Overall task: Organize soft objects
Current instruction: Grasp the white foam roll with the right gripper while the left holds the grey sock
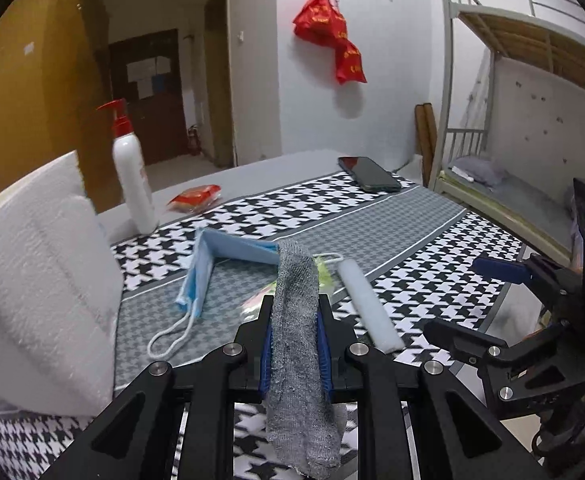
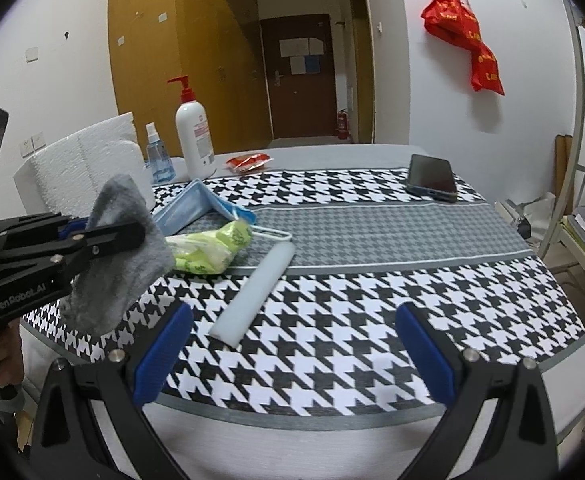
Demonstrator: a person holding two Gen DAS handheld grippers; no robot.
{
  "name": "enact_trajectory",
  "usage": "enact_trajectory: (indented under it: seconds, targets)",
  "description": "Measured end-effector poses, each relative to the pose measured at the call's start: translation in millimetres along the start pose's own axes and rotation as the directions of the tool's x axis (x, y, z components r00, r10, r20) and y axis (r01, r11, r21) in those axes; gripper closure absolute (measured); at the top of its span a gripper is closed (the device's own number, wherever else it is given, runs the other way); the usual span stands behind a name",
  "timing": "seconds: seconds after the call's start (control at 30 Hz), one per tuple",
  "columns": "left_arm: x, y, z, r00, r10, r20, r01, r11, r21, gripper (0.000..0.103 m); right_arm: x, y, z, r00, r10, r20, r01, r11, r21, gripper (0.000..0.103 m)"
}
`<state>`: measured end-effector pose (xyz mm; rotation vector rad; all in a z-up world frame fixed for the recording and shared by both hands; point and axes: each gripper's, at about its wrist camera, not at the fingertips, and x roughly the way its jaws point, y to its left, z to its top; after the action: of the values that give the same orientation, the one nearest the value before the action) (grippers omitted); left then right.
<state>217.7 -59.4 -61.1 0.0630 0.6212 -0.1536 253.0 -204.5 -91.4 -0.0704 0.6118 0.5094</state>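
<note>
My left gripper is shut on a grey knitted cloth and holds it above the houndstooth tablecloth; the cloth hangs down behind the jaws. It also shows at the left of the right wrist view. On the table lie a blue face mask, a green plastic packet and a pale foam strip. My right gripper is open and empty, low over the table's near edge, just in front of the foam strip.
A white foam box stands at the left. A white pump bottle, a small blue spray bottle, a red packet and a black phone sit toward the back. A bunk bed stands at the right.
</note>
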Motion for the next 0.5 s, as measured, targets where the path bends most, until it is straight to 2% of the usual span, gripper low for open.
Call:
enact_trajectory:
  seconds: [0.5]
  targets:
    - [-17.2,28.8,-18.7,0.997,0.069,0.024,-0.067,0.994,-0.09,0.083,24.0,26.8,4.6,0.998,-0.012,-0.066,0.01,1.0,-0.027,0.001]
